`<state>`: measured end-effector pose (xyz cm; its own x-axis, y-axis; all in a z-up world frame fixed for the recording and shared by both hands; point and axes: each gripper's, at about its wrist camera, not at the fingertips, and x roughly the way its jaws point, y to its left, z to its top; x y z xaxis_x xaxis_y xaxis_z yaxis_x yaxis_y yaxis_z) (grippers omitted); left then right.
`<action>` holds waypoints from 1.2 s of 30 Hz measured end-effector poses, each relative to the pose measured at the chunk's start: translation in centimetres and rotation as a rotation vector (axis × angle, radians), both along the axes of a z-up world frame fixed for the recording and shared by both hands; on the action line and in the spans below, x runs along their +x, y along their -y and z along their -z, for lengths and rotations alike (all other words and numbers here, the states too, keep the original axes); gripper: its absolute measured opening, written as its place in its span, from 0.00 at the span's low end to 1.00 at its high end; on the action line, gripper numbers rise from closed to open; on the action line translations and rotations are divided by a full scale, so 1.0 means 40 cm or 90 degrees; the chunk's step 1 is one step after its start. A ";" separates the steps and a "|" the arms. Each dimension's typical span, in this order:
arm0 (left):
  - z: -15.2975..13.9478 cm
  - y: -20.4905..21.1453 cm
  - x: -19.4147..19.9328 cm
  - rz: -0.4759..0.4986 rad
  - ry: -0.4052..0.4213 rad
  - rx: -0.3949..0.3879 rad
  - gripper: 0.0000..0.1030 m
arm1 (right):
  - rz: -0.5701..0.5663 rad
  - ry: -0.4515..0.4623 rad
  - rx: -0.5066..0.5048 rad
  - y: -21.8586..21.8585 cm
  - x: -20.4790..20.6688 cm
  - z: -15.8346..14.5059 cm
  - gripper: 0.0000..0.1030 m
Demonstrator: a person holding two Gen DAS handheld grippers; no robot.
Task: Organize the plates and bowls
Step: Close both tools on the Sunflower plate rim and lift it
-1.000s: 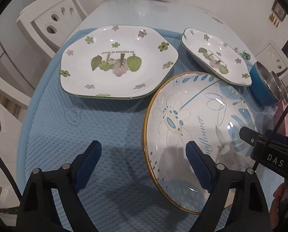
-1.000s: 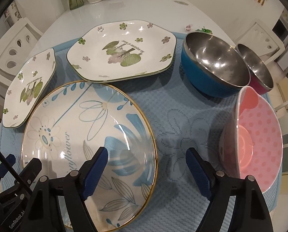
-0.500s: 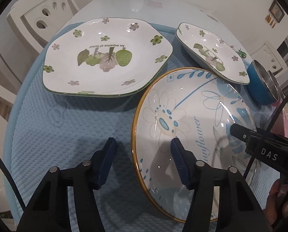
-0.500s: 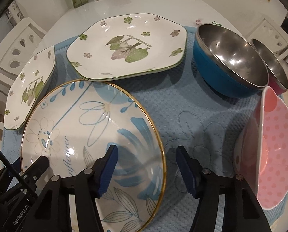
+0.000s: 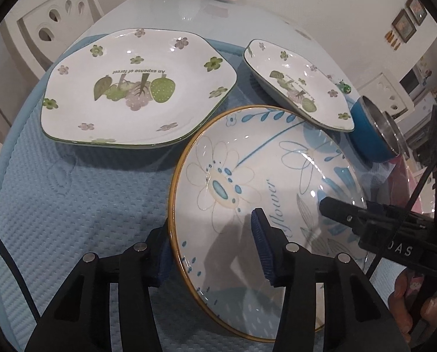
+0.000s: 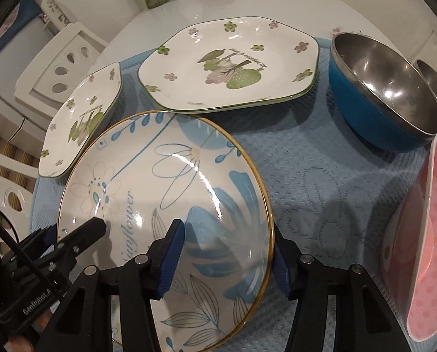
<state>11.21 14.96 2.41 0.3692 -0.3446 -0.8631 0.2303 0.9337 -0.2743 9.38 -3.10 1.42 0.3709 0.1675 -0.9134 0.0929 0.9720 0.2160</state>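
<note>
Left wrist view: the left gripper (image 5: 212, 252) straddles the near-left rim of the blue plate (image 5: 265, 176), one blue pad outside the gold edge and one inside on the glaze. The fingers are partly closed around that rim, but I cannot tell whether both pads actually press it. The right gripper (image 6: 224, 255) does the same on the opposite rim, one pad inside the plate, the other just outside the edge; again I cannot tell if it truly pinches.

The blue plate sits on the blue mat (image 5: 72, 205), between both grippers, and looks tilted, though I cannot tell if it is off the mat. Beyond it lie two white plates with green fruit prints: the big plate (image 5: 136, 88) and the small plate (image 5: 297, 85), whose edge overlaps the blue plate's far rim. To the right stand a blue bowl (image 6: 385, 94) with a steel lining and a pink bowl (image 6: 423, 234), spotted, near the mat's edge.
</note>
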 end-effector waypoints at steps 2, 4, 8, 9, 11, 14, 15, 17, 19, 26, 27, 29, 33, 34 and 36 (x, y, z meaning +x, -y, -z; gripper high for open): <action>-0.003 -0.005 -0.002 -0.006 -0.001 -0.003 0.43 | -0.001 0.002 0.002 -0.005 -0.009 -0.007 0.52; -0.005 -0.009 -0.007 -0.012 0.002 0.002 0.43 | -0.005 0.009 0.001 -0.005 -0.022 -0.017 0.52; -0.018 -0.030 -0.033 -0.016 0.014 0.002 0.43 | -0.031 0.025 -0.029 -0.041 -0.050 -0.044 0.52; -0.026 -0.038 -0.044 -0.013 0.019 0.006 0.43 | -0.036 0.024 -0.031 -0.048 -0.055 -0.046 0.52; -0.042 -0.056 -0.062 -0.011 0.031 0.008 0.43 | -0.041 0.025 -0.023 -0.057 -0.077 -0.054 0.52; -0.073 -0.091 -0.099 -0.006 0.050 0.009 0.43 | -0.055 0.039 -0.025 -0.081 -0.113 -0.072 0.52; -0.086 -0.105 -0.115 -0.003 0.059 0.016 0.43 | -0.062 0.043 -0.029 -0.100 -0.119 -0.078 0.52; -0.107 -0.134 -0.139 0.001 0.070 0.024 0.43 | -0.078 0.052 -0.033 -0.133 -0.142 -0.092 0.52; -0.124 -0.164 -0.160 -0.002 0.075 0.030 0.43 | -0.093 0.061 -0.029 -0.172 -0.162 -0.106 0.52; -0.148 -0.288 -0.215 -0.032 0.083 0.055 0.43 | -0.138 0.079 -0.021 -0.300 -0.227 -0.128 0.52; -0.146 -0.298 -0.218 -0.037 0.082 0.056 0.43 | -0.143 0.079 -0.022 -0.314 -0.231 -0.124 0.52; -0.136 -0.329 -0.227 -0.055 0.078 0.054 0.43 | -0.157 0.080 -0.027 -0.347 -0.241 -0.115 0.52; -0.106 -0.352 -0.242 -0.070 0.065 0.053 0.43 | -0.167 0.066 -0.036 -0.379 -0.257 -0.084 0.52; -0.096 -0.353 -0.248 -0.068 0.060 0.053 0.43 | -0.167 0.059 -0.039 -0.379 -0.257 -0.072 0.52; -0.081 -0.351 -0.260 -0.066 0.053 0.051 0.43 | -0.168 0.052 -0.046 -0.379 -0.266 -0.058 0.52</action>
<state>0.82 29.01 5.64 0.4702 -0.2323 -0.8515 0.1504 0.9717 -0.1821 -1.26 12.05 3.74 0.3955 0.2033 -0.8957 -0.1794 0.9735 0.1417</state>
